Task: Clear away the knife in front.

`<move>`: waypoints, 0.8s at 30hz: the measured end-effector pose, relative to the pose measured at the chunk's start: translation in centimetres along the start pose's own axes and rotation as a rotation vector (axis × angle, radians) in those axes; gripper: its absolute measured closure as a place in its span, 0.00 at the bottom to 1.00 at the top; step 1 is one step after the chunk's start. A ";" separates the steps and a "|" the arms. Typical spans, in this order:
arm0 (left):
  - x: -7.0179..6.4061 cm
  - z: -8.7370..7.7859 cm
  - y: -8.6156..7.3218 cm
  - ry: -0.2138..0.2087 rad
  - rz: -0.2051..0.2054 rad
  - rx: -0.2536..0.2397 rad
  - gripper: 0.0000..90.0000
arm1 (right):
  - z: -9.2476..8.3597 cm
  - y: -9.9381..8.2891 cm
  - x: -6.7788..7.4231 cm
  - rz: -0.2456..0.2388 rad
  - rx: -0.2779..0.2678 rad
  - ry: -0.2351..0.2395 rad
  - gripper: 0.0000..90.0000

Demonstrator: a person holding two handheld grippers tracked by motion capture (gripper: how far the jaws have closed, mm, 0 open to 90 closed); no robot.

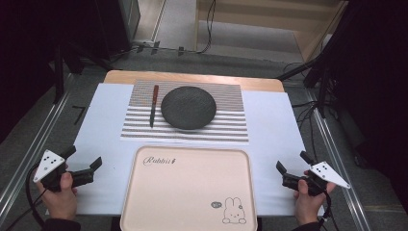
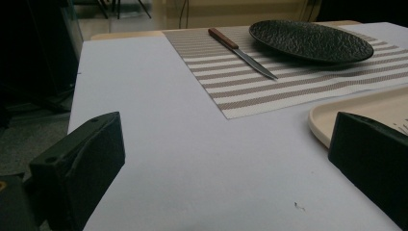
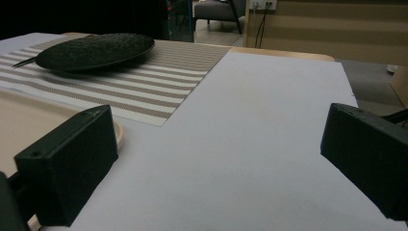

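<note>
A dark textured plate rests on a striped placemat at the back of the table. Left of the plate lies a knife with a reddish-brown handle, blade toward me. A pale pink tray with a rabbit print sits at the front middle. My left gripper rests at the tray's left, jaws wide apart and empty. On the tray's right, my right gripper is open too, with nothing between its jaws.
A white sheet covers the wooden table. Metal rails run along both sides of the table. Cables and stand legs lie on the floor behind it.
</note>
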State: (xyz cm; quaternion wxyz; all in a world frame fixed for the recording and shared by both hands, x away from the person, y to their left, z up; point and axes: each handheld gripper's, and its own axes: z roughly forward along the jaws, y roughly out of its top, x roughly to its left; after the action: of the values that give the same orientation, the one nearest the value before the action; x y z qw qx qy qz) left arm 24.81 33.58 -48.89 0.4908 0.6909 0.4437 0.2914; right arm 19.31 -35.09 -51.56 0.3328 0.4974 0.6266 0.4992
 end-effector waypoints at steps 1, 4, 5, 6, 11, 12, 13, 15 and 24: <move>-0.1 0.0 0.0 0.000 0.002 0.002 0.00 | 0.0 0.0 0.0 0.004 -0.001 0.001 0.00; -0.1 0.0 0.0 0.000 0.006 0.006 0.00 | 0.0 0.0 0.0 0.001 -0.001 0.007 0.00; -0.1 0.0 0.0 0.000 0.006 0.006 0.00 | 0.0 0.0 0.0 0.001 -0.001 0.007 0.00; -0.1 0.0 0.0 -0.004 0.007 0.005 0.00 | 0.0 0.0 0.0 -0.003 -0.003 0.007 0.00; -0.1 0.0 0.0 -0.001 0.006 0.007 0.00 | -0.1 0.0 0.0 -0.001 -0.003 0.010 0.00; -0.1 0.0 0.0 -0.002 0.009 0.010 0.00 | -0.1 0.0 0.0 -0.001 -0.003 0.010 0.00; -0.2 0.0 0.0 -0.001 0.011 0.010 0.00 | -0.1 0.0 0.0 -0.002 -0.003 0.010 0.00; -0.2 0.0 0.0 -0.001 0.011 0.009 0.00 | -0.1 0.0 0.0 -0.004 -0.004 0.010 0.00; -0.3 -0.1 0.2 -0.013 -0.030 0.005 0.00 | 0.0 0.0 0.0 -0.005 -0.004 0.011 0.00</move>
State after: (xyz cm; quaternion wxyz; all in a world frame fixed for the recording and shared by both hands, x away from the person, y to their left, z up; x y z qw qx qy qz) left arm 24.65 33.32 -48.67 0.4963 0.6872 0.4517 0.2783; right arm 19.25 -35.07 -51.58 0.3315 0.4922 0.6287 0.5025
